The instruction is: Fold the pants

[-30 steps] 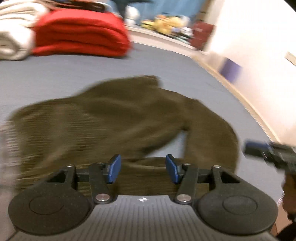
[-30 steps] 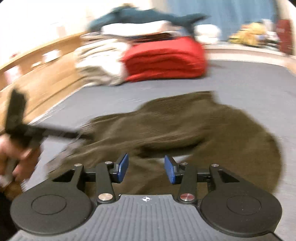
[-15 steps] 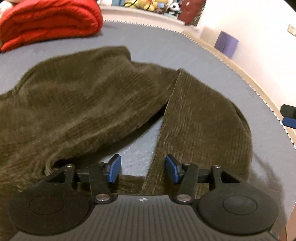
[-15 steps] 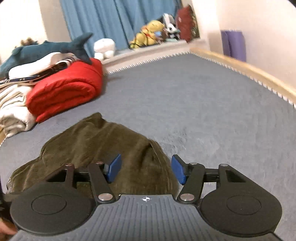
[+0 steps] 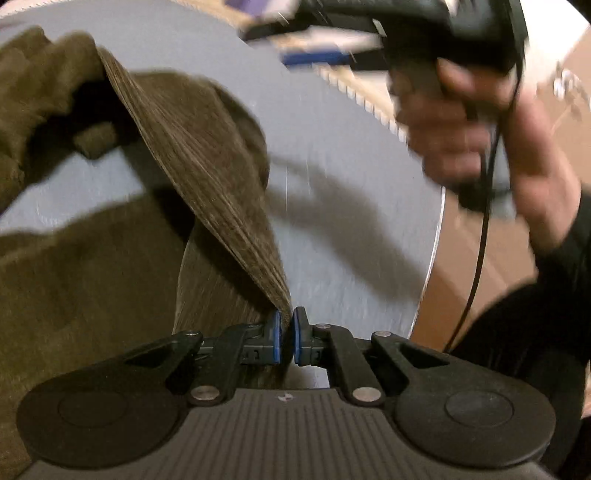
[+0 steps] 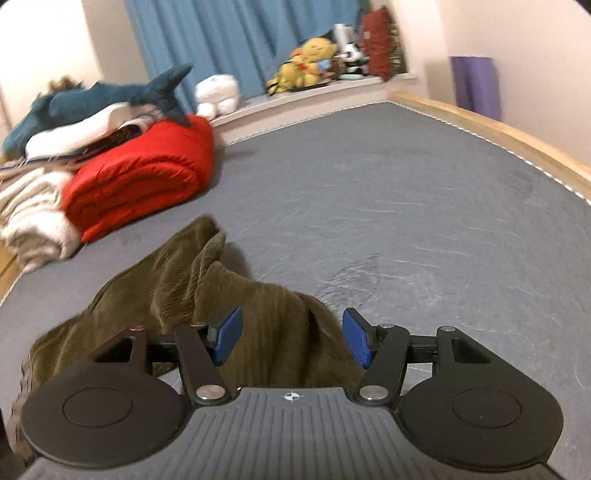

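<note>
Olive corduroy pants lie crumpled on a grey bed. My left gripper is shut on the edge of one pant leg, and the cloth rises taut from its blue pads toward the upper left. My right gripper is open and empty, with its blue pads spread over the bunched pants. In the left wrist view the right gripper is blurred at the top right, held in a hand above the bed's edge.
A red folded blanket, white and beige bedding and a blue plush shark sit at the bed's far left. Stuffed toys line a ledge by blue curtains. A wooden bed rail runs along the right.
My left gripper has closed on the pant leg and lifted it. The right gripper has moved closer over the pants and stays open.
</note>
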The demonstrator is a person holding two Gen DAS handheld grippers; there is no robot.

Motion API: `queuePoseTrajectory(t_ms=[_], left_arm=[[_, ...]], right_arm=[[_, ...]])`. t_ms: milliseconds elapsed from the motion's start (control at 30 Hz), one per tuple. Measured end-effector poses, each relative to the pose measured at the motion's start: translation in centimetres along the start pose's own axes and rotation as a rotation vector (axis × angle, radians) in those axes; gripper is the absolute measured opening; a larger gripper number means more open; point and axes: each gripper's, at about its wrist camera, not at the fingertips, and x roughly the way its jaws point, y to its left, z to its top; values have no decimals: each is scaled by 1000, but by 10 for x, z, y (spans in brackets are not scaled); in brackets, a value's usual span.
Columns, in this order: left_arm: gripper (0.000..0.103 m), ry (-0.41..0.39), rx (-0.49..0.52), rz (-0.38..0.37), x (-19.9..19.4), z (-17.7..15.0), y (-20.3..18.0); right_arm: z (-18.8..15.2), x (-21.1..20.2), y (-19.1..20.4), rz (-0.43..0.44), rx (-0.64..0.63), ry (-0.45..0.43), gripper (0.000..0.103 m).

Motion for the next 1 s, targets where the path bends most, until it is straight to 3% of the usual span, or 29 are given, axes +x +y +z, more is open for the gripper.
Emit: queuePoseTrajectory(t_ms=[67,133,167,267,400,567,767,833,867,1000], left_arm=[[20,11,-26,10,-5,-1,9],[45,-42,-63,51,-20,1,20],[47,-73,-90,67,-28,3,28],[47,-151,-196,124,-53,4,53],[48,-194,-286,220,-71,0,77],[49,-134,-342,348,-80,-8,99],[50,-132,-351,389,-93,-21,103],[51,-139,-352,398,-96,-23,99],[52,-143,-354,403,-94,-20,99],[52,-145,-355,417,-98,-19,102]], right_arm=[[-2,9,7,22,-25,37,62],[-6,21,16,40,-46,85,62],[-8,27,22,48,-64,107,62],[-14,43,45,56,-141,146,68],[-16,61,72,46,-215,165,76],[-27,82,90,9,-268,192,79],[-41,105,107,-96,-391,199,77],[-43,108,107,-142,-429,186,41],[-41,107,104,-150,-418,187,9],[-25,77,76,-120,-305,141,2]])
